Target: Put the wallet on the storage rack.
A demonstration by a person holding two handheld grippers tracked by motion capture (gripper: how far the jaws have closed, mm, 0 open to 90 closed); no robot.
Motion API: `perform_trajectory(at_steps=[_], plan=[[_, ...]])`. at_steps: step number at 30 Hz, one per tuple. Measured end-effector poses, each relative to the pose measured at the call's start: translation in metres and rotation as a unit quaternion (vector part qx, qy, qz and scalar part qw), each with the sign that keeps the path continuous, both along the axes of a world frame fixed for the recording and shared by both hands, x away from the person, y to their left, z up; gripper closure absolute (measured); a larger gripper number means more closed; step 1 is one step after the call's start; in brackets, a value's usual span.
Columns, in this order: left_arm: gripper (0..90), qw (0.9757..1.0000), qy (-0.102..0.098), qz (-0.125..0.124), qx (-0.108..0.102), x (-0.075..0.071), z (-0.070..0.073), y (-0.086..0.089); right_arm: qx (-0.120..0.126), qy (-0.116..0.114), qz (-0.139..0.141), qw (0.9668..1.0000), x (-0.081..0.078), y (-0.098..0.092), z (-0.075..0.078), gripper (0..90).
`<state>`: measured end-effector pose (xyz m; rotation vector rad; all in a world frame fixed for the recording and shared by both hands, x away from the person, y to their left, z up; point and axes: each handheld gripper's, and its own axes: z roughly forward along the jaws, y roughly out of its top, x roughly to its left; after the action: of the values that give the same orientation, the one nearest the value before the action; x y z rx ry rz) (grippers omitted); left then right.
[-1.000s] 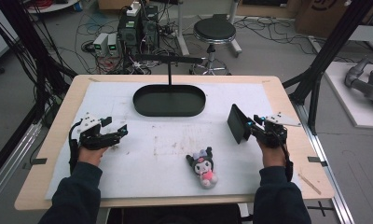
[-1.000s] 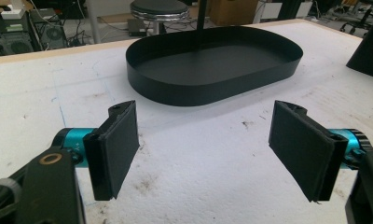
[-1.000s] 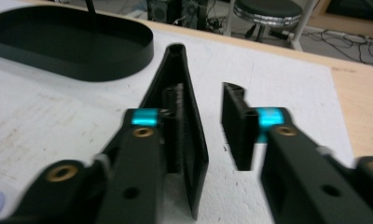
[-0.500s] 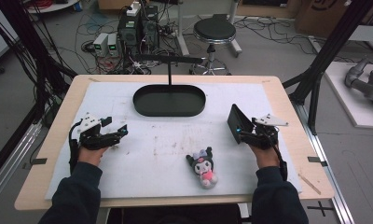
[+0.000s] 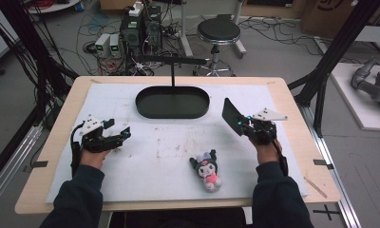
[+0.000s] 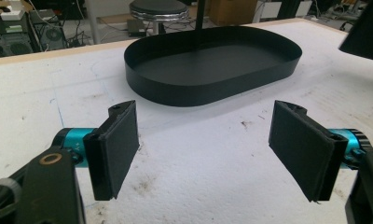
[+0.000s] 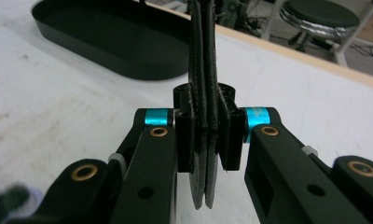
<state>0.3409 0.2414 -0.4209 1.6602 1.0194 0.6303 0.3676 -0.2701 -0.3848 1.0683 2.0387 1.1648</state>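
Shifted a touch leftward and farther out over the last second: right gripper point(image 5: 245, 124) with its load. Left gripper point(image 5: 118, 128) and plush toy point(image 5: 207, 169) unchanged in place.

Nearest, at the bottom edge of the high view: two dark sleeves point(image 5: 79, 199), one hand behind each gripper. Just beyond, on the white mat point(image 5: 178, 142), between the two forearms but closer to the right one: plush toy, lying flat with its dark head away from the person.

Next out, left gripper low over the mat's left part, well apart from everything else; seen in the left gripper view point(image 6: 203, 144) with pads spread wide and bare mat between them. Level with it on the right, right gripper point(image 7: 204, 135) pinching a flat black piece point(image 5: 233, 116) held on edge above the mat. Seen in the right gripper view as two thin stitched layers point(image 7: 203, 70) squeezed between the pads, possibly a folded pouch, hard to say.

Farther on, centred on the mat: black oval tray point(image 5: 145, 107), shallow-walled point(image 6: 198, 91), with a thin post and crossbar point(image 5: 173, 71) rising at its far side. Beyond the wooden table point(image 5: 292, 95): round stool point(image 5: 218, 31) and cabled equipment on the floor.
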Motion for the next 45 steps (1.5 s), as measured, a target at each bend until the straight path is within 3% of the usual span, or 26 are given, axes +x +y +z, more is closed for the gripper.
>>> perform_trajectory(at_steps=[6, 8, 10, 14, 20, 27, 31, 35, 37, 42, 45], plan=[[24.2, 1.0, 0.0, -0.003, -0.002, 0.0, 0.0, 0.001, 0.009, -0.017, 0.05, 0.9986, 0.035, 0.04, 0.02, 80.4], [24.2, 1.0, 0.0, -0.003, -0.003, 0.0, 0.0, 0.001, 0.007, -0.022, 0.056, 0.9982, 0.04, 0.046, 0.022, 80.4], [24.2, 1.0, 0.0, -0.005, -0.001, 0.0, 0.0, 0.001, 0.012, -0.023, 0.071, 0.9971, 0.054, 0.062, 0.025, 80.4], [24.2, 1.0, -0.001, -0.006, 0.001, -0.001, 0.0, 0.001, 0.025, -0.015, 0.079, 0.9964, 0.069, 0.076, 0.026, 80.4], [24.2, 1.0, -0.001, -0.006, -0.004, -0.001, 0.0, 0.002, 0.011, -0.003, 0.094, 0.9955, 0.093, 0.107, 0.022, 80.4], [24.2, 1.0, -0.001, -0.005, -0.007, 0.0, 0.0, 0.002, -0.015, 0.014, 0.07, 0.9973, 0.12, 0.129, 0.009, 80.3], [24.2, 1.0, -0.001, -0.005, -0.006, 0.0, 0.0, 0.002, -0.029, 0.007, 0.046, 0.9985, 0.128, 0.135, 0.002, 80.4], [24.2, 1.0, -0.001, -0.005, -0.007, 0.0, -0.001, 0.002, -0.043, 0.009, 0.033, 0.9985, 0.132, 0.136, -0.004, 80.4], [24.2, 1.0, -0.001, -0.004, -0.006, 0.0, 0.0, 0.002, -0.065, 0.011, 0.022, 0.9976, 0.135, 0.139, -0.01, 80.4], [24.2, 1.0, -0.001, -0.005, -0.007, 0.0, 0.0, 0.002, -0.073, 0.003, 0.006, 0.9973, 0.137, 0.145, -0.016, 80.3], [24.2, 1.0, 0.0, -0.005, -0.008, 0.0, -0.001, 0.002, -0.073, 0.002, 0.015, 0.9973, 0.138, 0.151, -0.018, 79.2]])
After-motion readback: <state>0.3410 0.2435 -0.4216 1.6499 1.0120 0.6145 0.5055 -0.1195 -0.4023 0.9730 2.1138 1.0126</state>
